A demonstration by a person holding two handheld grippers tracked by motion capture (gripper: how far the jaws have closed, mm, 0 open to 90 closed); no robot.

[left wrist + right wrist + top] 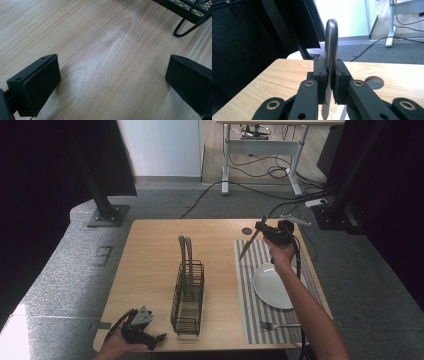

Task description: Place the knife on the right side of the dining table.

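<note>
Right gripper [260, 227] pinching one knife [248, 245], left gripper [161, 338] spread, perhaps two utensils [185, 251] in caddy [188, 300]

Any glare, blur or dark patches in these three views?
High view: black curtains at both sides lose all detail; the plate is bright. Left gripper view: a pale sheen on the table, and the basket is soft. Right gripper view: the knife is sharp against an overexposed wall.

Silver knife [331, 40], grey-striped mat [252, 295], white plate [272, 287]
</note>
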